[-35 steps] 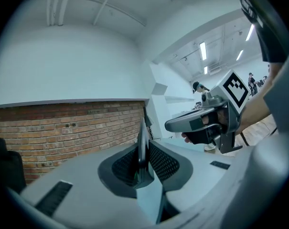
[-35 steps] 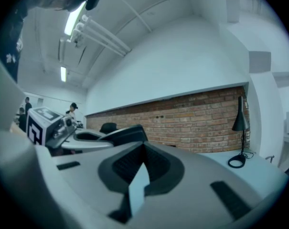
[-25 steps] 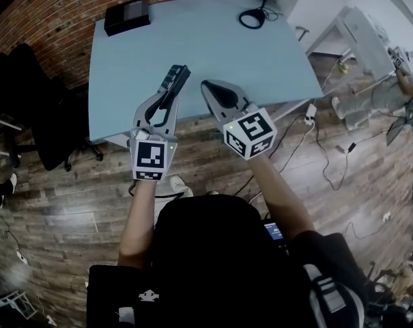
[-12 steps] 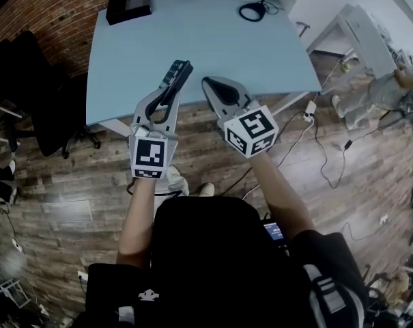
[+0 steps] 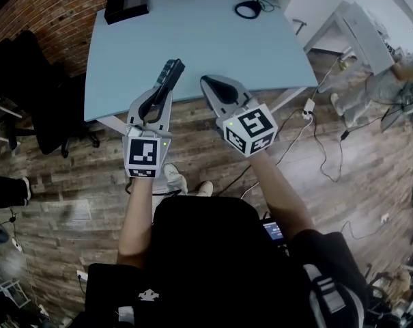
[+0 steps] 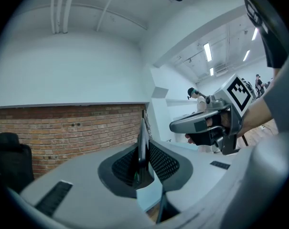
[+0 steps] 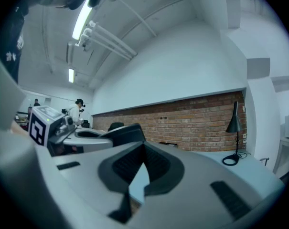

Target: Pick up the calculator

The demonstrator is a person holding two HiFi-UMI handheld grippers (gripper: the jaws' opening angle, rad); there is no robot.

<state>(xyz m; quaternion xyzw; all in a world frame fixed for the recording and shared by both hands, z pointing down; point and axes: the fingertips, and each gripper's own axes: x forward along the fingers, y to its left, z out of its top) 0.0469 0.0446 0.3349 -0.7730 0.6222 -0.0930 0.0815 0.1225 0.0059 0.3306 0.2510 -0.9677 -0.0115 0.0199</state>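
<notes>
The calculator (image 5: 171,72) is a thin dark slab, held up off the pale blue table (image 5: 213,39) near its front edge. My left gripper (image 5: 166,89) is shut on its lower end. In the left gripper view the calculator (image 6: 143,144) stands edge-on between the ribbed pads of the left gripper (image 6: 143,168). My right gripper (image 5: 207,83) hovers just to the right of it, shut with nothing in it. Its pads meet in the right gripper view at the right gripper (image 7: 143,163), and the calculator (image 7: 127,133) shows as a dark shape to the left.
A black box (image 5: 126,5) sits at the table's far left corner, a desk lamp's base (image 5: 249,9) at the far right. Beside the table's left end stands a black chair (image 5: 35,94). Cables (image 5: 322,149) trail over the wooden floor to the right. A brick wall runs behind the table.
Both grippers have drawn back a little from the table towards the person. The calculator stays clamped in the left one. The right jaws stay shut.
</notes>
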